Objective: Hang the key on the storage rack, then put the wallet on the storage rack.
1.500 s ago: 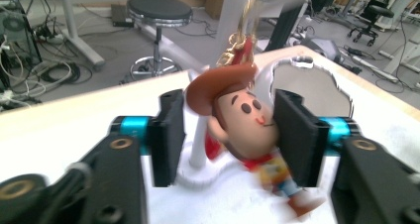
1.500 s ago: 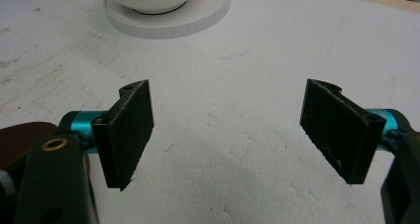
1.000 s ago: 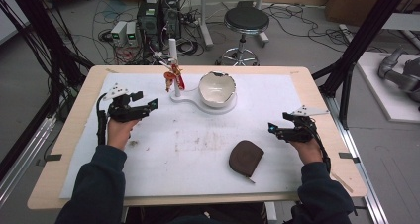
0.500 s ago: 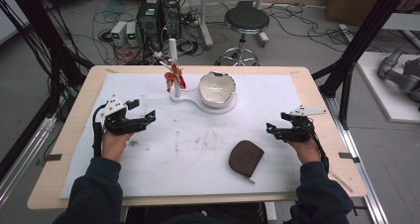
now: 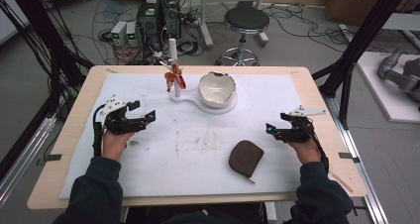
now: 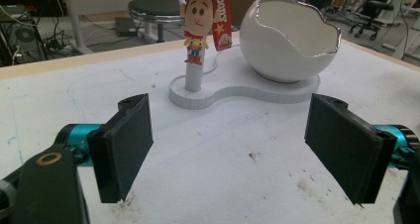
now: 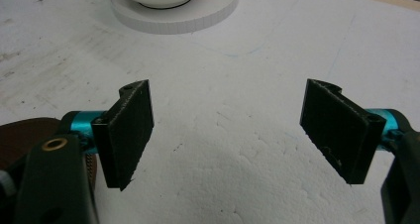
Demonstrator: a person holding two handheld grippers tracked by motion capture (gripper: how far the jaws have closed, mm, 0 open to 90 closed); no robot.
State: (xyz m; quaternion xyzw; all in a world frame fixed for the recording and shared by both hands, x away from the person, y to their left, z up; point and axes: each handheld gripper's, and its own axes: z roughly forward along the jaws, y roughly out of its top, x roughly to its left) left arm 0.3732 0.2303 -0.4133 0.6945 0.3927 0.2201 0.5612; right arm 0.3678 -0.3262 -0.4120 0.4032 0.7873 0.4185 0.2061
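table [image 5: 317,85] with a white foam mat [image 5: 208,159] over it, biggest thing in the high view. on the mat's far side a white keyhole-shaped stand [image 5: 198,99] carries a cracked-eggshell bowl [image 5: 216,87] and a short post with a cowboy figurine keychain [image 5: 173,78] hanging on it; in the left gripper view the figurine [image 6: 202,16] sits straight ahead, bowl [image 6: 294,45] to its right, both well apart from the jaws. brown zip pouch [image 5: 246,157] lies flat on the near right part of the mat, closer to the right hand than to the left, untouched.

change over the last 1 s: left gripper [image 5: 141,116] has slid back toward the person and a bit outward, away from the stand; it was nearer the figurine before. right gripper [image 5: 272,130] has barely shifted. stand, bowl, figurine and pouch all in the same spots.

claws: left gripper [image 6: 228,144] spread wide, nothing between the 2 pads, only bare mat. right gripper [image 7: 225,135] likewise spread wide and empty, edge of the pouch [image 7: 25,135] showing behind its left jaw, stand rim [image 7: 173,16] far ahead.

judgement: reads like a reset or start pose, no object engaged yet. pulling the left back suggests the figurine isn't being reached for right now; pouch is the nearest thing to a gripper, so a right-hand pickup looks the likelier next step, but not certain.
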